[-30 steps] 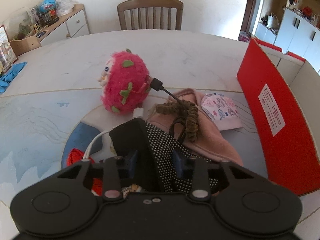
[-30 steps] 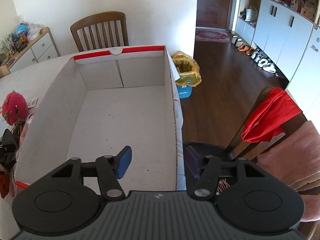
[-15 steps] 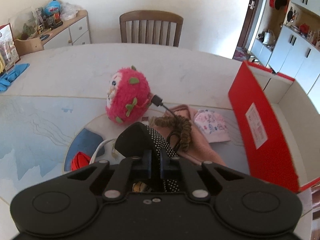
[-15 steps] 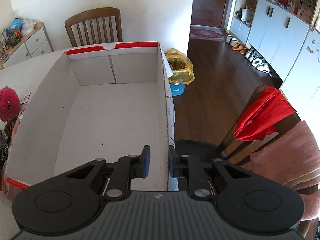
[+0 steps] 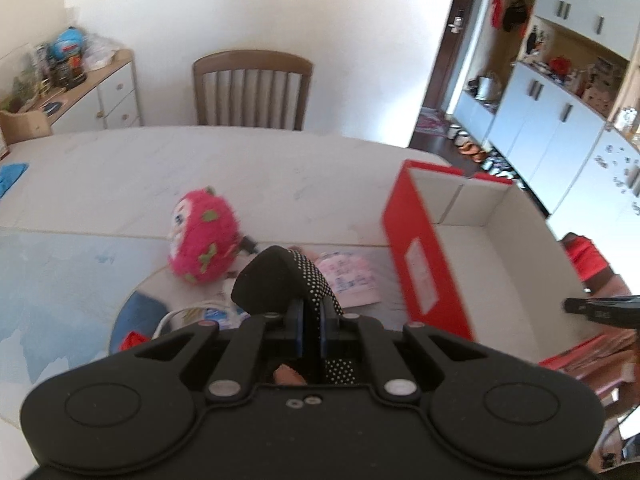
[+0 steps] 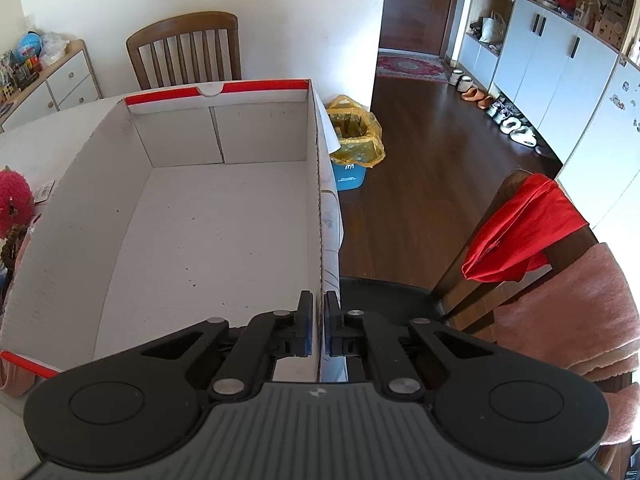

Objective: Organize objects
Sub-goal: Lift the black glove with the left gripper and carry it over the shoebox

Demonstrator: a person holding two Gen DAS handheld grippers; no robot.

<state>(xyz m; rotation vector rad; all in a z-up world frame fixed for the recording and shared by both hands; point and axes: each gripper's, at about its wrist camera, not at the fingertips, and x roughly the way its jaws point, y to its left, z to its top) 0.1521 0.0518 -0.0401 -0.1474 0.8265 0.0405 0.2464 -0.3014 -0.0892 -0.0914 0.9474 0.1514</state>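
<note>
Two Grippers, One Empty Box

Two grippers were busy at the white table [image 5: 280, 168]. The left gripper [image 5: 310, 320] pinched a black cloth thing with white dots [image 5: 276, 276] tight and held it up above the pile. The right gripper [image 6: 319, 328] had just been closing, and its pads squeezed the right wall of the big red and white cardboard box [image 6: 200, 232].

That looked like the carry step. Next, the dotted cloth should swing over the red wall and drop inside while the box is kept steady.

Nothing was in the box. A fluffy pink toy [image 5: 202, 242] and a pale pink printed cloth [image 5: 352, 280] waited on the table beside it.
</note>
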